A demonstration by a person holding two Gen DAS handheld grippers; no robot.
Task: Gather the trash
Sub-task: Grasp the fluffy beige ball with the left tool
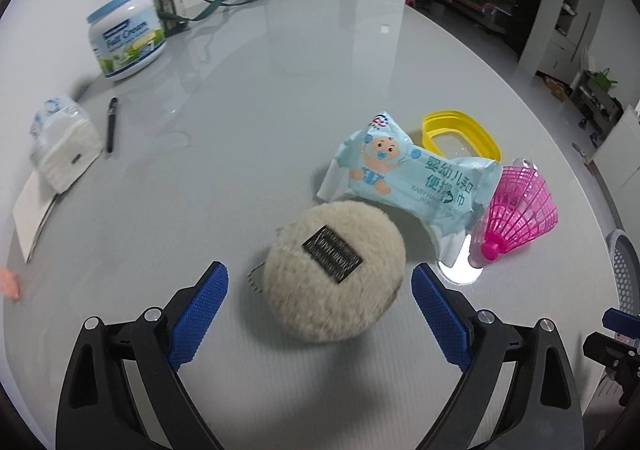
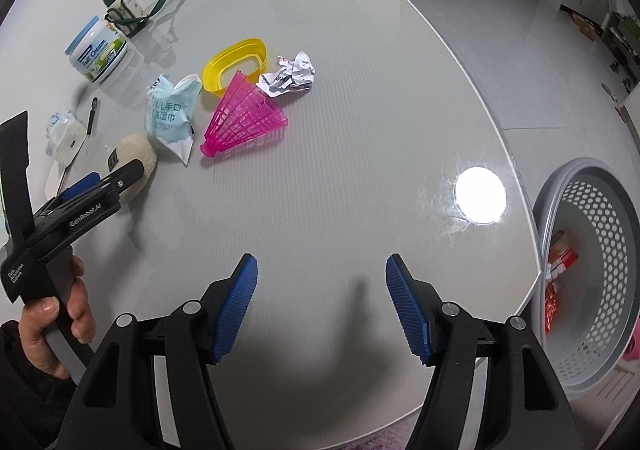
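Your left gripper stands wide open around the fluffy pouch, pads not touching it. Your right gripper hangs open and empty over the table, near the edge by the basket.

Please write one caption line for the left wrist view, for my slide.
Open left tongs straddle a fluffy beige pouch on the grey table, beside a wipes pack and pink shuttlecock.

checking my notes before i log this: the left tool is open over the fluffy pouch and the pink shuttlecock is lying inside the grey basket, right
Not quite. The left tool is open over the fluffy pouch, but the pink shuttlecock is not in the grey basket. It lies on the table beside the wipes pack and yellow ring, as the right wrist view shows.
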